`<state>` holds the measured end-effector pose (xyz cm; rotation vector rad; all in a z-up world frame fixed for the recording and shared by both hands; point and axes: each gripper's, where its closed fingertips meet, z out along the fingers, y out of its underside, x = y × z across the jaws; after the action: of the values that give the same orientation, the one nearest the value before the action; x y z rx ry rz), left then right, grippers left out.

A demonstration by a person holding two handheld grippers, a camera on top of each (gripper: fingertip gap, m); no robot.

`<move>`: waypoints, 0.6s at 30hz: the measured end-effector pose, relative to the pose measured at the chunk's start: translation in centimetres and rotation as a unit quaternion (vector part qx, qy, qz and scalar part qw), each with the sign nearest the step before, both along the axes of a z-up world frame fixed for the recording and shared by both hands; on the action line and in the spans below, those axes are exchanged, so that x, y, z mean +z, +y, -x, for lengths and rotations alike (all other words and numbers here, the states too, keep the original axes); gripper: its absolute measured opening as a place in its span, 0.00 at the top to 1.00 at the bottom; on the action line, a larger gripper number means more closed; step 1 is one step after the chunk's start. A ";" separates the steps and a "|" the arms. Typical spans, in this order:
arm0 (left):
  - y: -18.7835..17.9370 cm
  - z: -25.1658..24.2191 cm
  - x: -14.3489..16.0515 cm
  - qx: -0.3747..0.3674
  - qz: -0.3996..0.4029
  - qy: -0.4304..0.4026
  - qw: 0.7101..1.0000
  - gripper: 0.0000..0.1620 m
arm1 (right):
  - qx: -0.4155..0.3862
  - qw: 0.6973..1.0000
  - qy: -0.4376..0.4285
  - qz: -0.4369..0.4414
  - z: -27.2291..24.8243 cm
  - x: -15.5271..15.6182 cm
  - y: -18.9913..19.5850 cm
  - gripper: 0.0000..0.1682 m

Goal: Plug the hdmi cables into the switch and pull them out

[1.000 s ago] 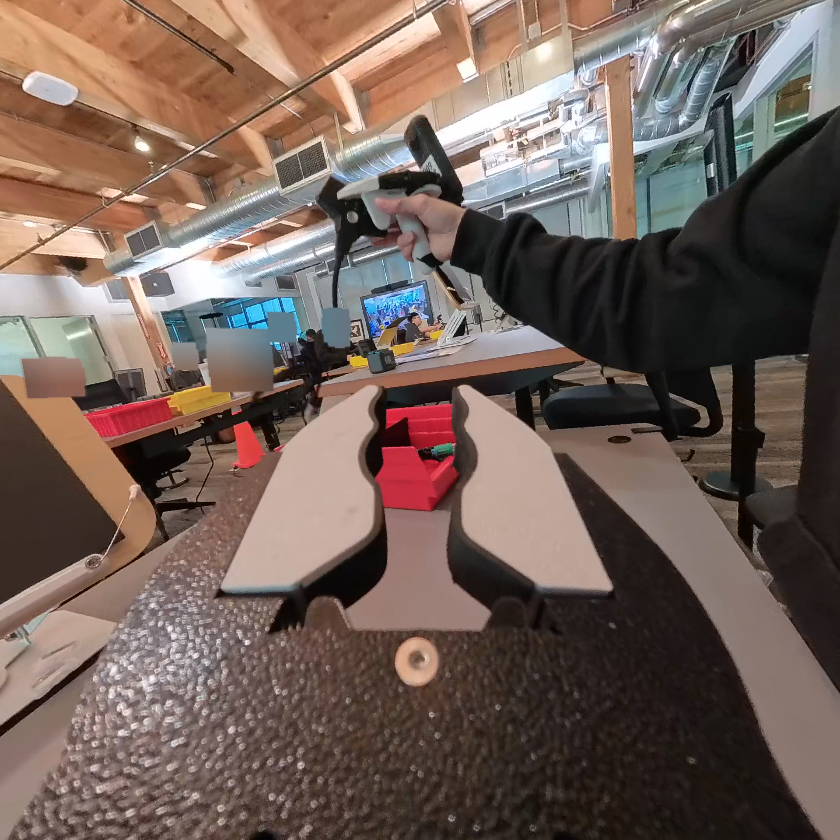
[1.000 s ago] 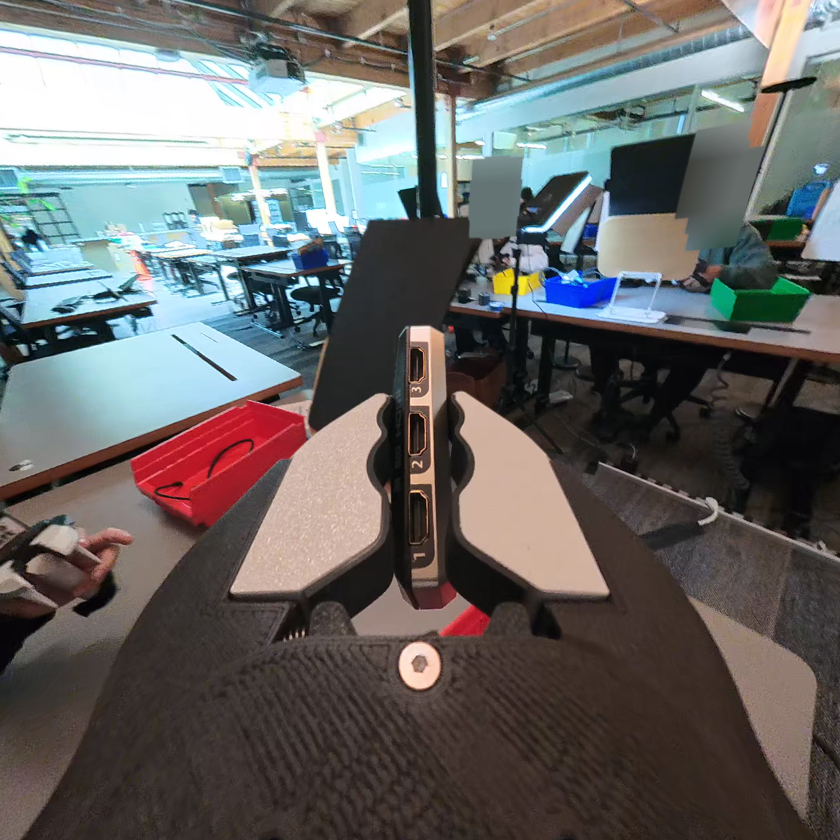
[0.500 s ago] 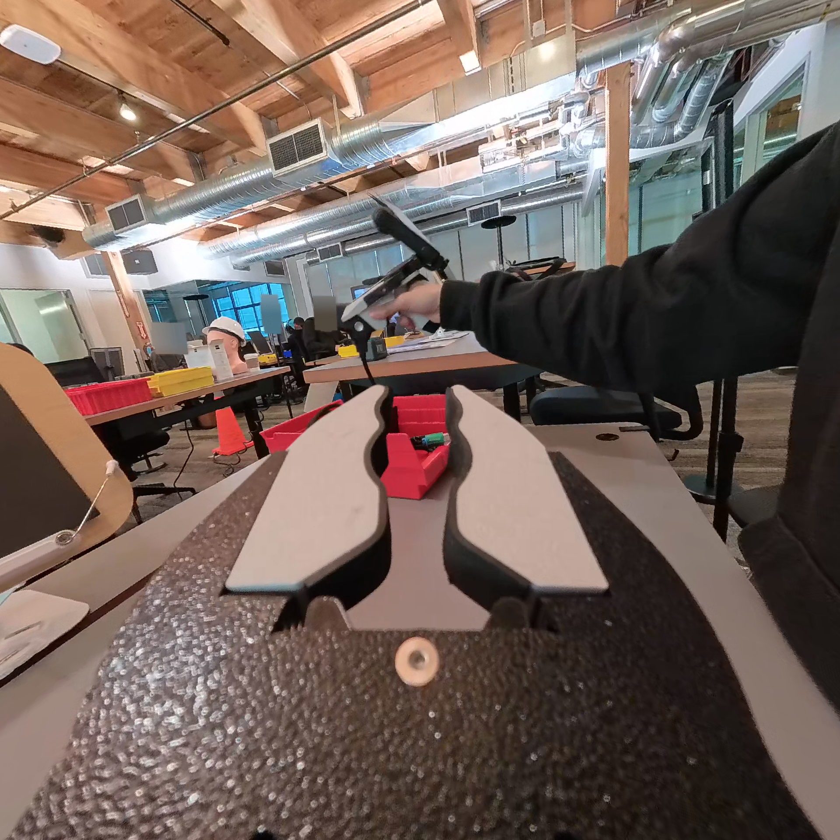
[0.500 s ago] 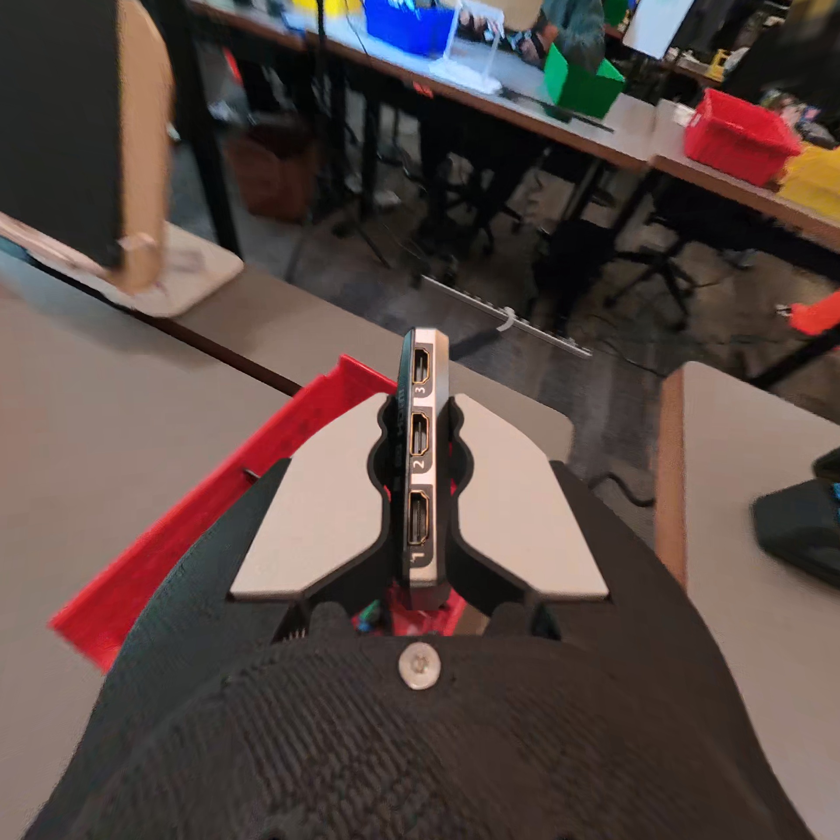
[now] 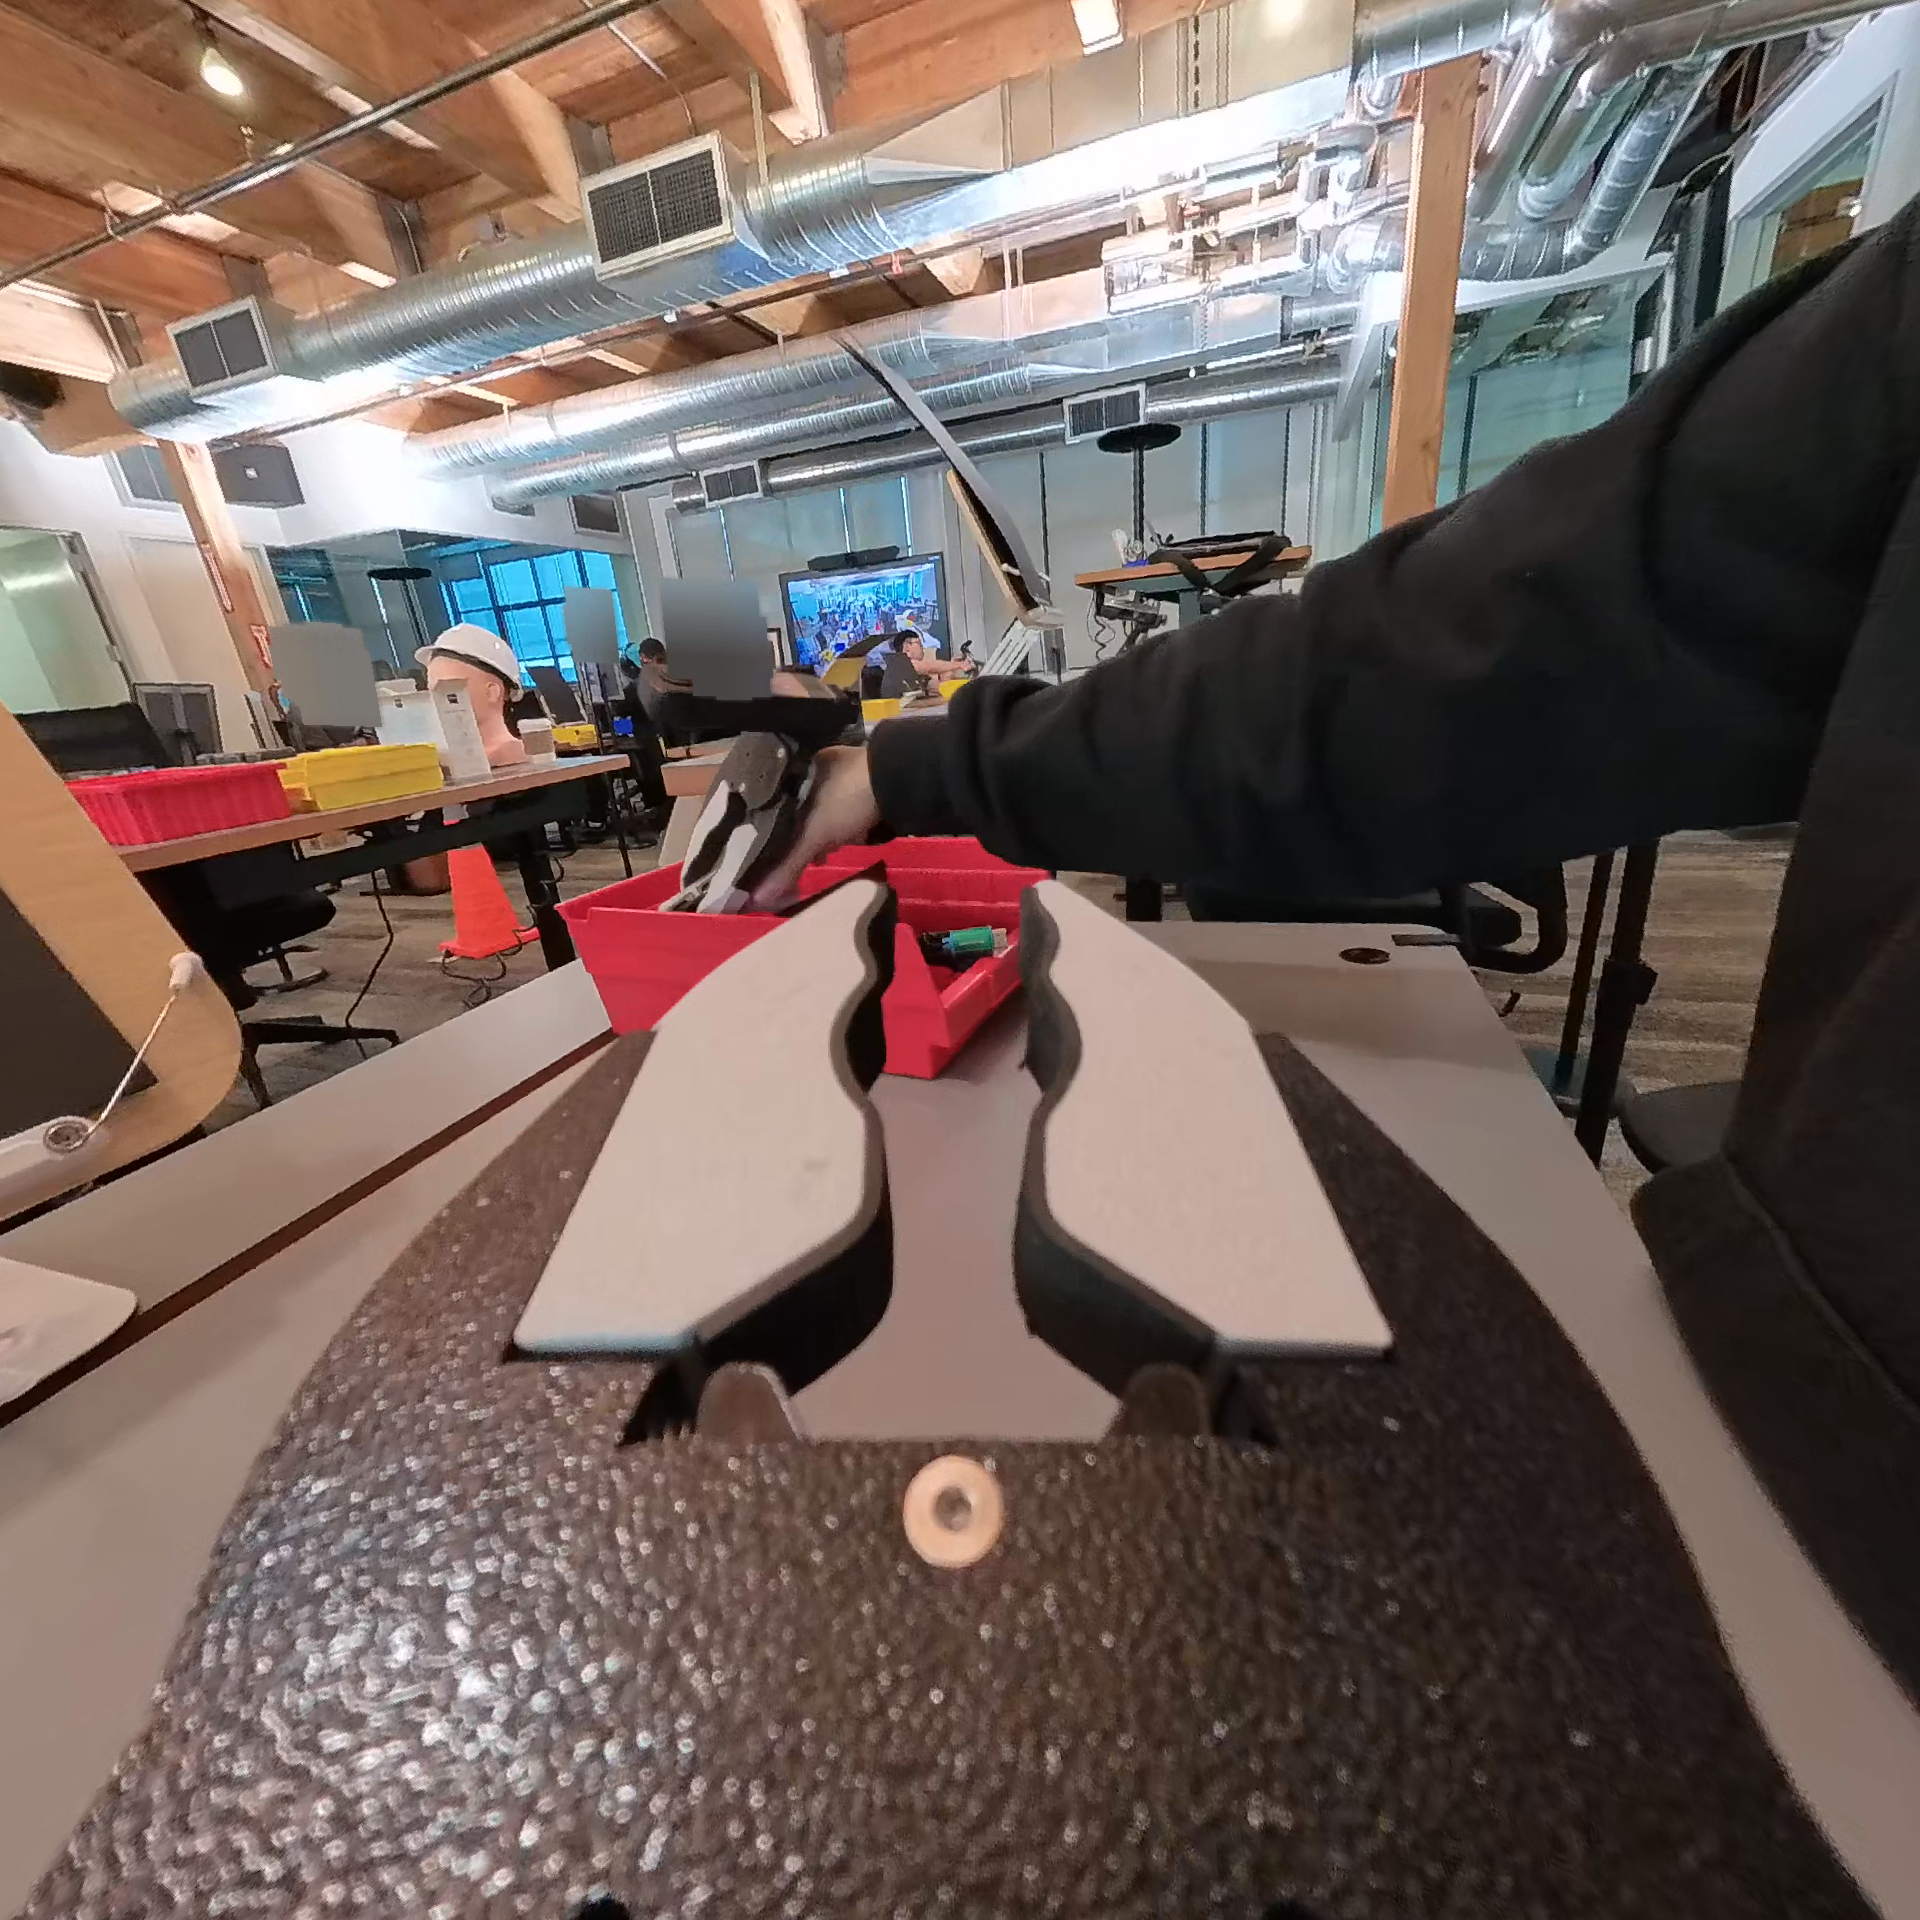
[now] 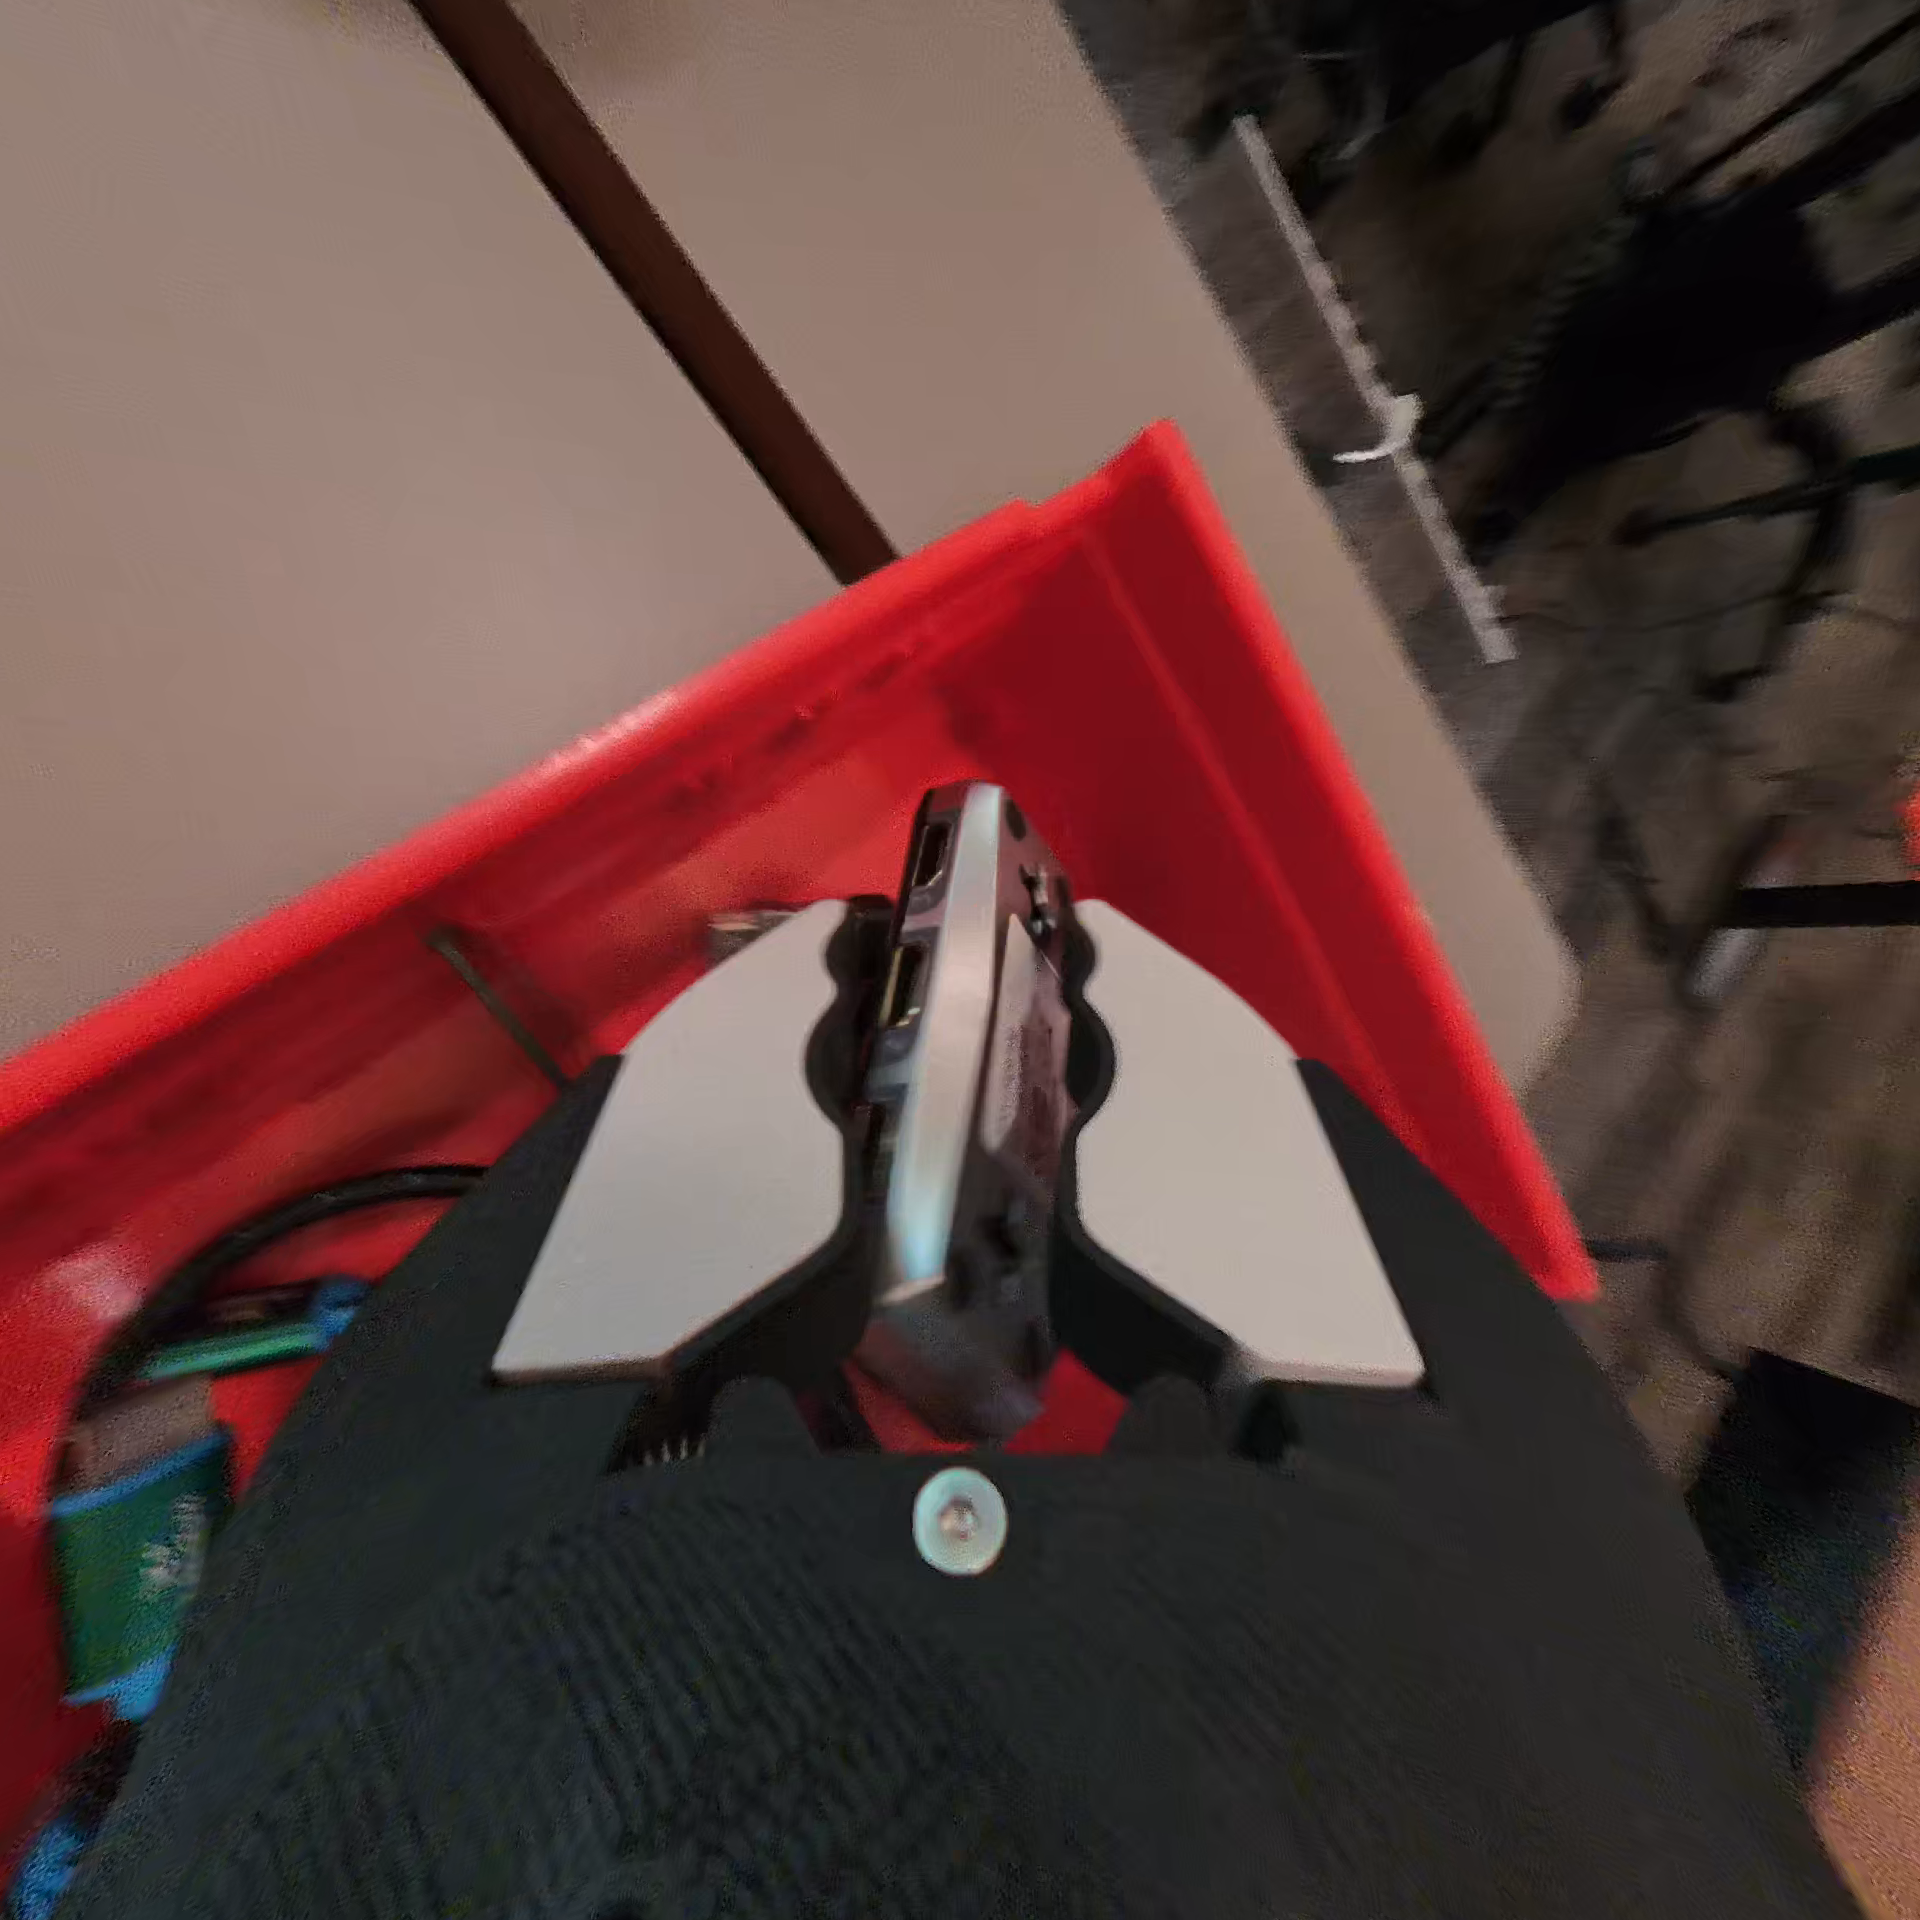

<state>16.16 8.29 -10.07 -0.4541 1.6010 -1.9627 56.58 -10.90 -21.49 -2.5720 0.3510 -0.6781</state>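
The right gripper (image 6: 961, 1039) pinches a slim silver-and-black HDMI switch (image 6: 971, 1091) between its two grey fingers (image 6: 707, 1132). The switch stands on edge and tilts slightly, with a row of ports along its narrow left face (the view is blurred, so finer detail cannot be read). It sits low over the open red plastic bin (image 6: 1174, 748), near one inner corner. A black cable (image 6: 312, 1195) and green-and-blue parts (image 6: 125, 1558) lie in the bin. The left gripper (image 5: 956, 1060) hangs over the grey tabletop (image 5: 1351, 997) with its fingers spread and nothing between them, pointing toward the bin (image 5: 665, 956).
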 end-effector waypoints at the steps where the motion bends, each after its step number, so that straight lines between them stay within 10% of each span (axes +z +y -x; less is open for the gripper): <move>1: 0.0 0.0 -0.1 -0.001 -0.003 0.002 1.000 0.87 | -0.015 1.000 0.017 -0.014 -0.1 -0.3 0.3 0.75; 6: 0.4 0.3 -0.5 -0.001 -0.014 0.009 1.000 0.86 | -0.057 0.984 0.088 -0.142 0.4 2.8 1.3 0.47; 18: 3.5 0.0 0.4 0.049 0.001 0.014 0.999 0.86 | -0.035 0.946 0.003 -0.321 8.6 12.2 -0.5 0.47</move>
<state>16.15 11.81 -9.67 -0.5533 1.5645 -1.8938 48.00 -11.38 -9.29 -1.9460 0.5631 -0.4749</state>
